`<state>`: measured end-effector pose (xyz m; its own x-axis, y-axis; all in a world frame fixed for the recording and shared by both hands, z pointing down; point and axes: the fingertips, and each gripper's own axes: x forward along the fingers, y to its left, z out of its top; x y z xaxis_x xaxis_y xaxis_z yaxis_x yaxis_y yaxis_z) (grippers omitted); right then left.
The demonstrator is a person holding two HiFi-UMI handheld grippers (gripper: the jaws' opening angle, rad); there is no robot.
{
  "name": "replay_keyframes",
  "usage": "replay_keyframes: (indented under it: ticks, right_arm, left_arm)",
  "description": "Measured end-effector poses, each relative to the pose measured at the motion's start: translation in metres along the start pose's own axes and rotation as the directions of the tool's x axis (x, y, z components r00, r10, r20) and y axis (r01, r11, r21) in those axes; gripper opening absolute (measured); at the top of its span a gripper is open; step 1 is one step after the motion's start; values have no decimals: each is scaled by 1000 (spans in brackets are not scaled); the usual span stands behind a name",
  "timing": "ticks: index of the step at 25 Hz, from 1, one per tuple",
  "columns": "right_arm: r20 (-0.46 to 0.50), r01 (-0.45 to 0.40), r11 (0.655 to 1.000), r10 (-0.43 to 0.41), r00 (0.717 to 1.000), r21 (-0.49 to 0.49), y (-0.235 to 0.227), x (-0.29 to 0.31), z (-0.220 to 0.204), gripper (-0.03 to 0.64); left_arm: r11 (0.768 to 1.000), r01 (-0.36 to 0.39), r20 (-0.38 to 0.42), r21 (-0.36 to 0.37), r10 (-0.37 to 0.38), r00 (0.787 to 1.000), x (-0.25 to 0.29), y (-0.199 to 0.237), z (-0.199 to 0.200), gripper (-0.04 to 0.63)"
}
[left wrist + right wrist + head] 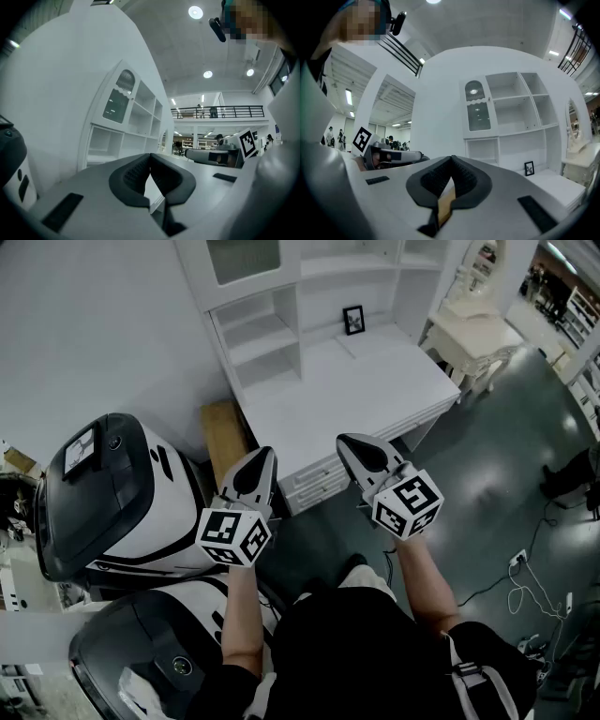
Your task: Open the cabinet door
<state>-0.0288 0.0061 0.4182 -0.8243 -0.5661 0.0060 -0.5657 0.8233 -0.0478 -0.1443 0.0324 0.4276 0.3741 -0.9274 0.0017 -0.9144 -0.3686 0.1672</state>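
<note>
A tall white cabinet stands against the wall, and its glass door (242, 259) at the upper left is closed. The same door shows in the left gripper view (116, 101) and in the right gripper view (478, 116), beside open shelves (513, 101). My left gripper (265, 456) is held level in front of the cabinet's white desk top (375, 390), well short of the door; its jaws (150, 155) are shut with nothing between them. My right gripper (346, 441) hovers beside it, also short of the cabinet. Its jaws (452, 159) are shut and hold nothing.
A small black picture frame (353, 320) stands on the desk top. Drawers (309, 486) sit under the desk's front edge. A wooden board (225, 437) leans at the cabinet's left. Two white and black machines (103, 493) crowd the left. A white dressing table (473, 334) and floor cables (525, 577) are at the right.
</note>
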Motion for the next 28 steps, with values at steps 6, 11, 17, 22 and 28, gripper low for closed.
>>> replay_keyframes:
  ticks: [6,11,17,22,28]
  right_arm:
    - [-9,11,1000,-11,1000,-22,2,5,0,14]
    - [21,42,999,-42,999,-11,2,5,5,15]
    - [33,41,999,-41,999,4,-5,12,14,17]
    - [35,14,1000,-14,999,-14,-17,22,19,18]
    - [71,-5,1000,7,997,-28,-52,49,34,18]
  left_arm:
    - [1000,13,6,4,-13,1000,3,4,3,23]
    - [1000,28,10,11,-28,1000,3,4,7,23]
    - [998,47,10,34,-48,999,14,2,14,23]
    - [998,41,14,41,-41,999,33,6,17,23]
    - [997,17,27,73,-19,999,70,20,31,23]
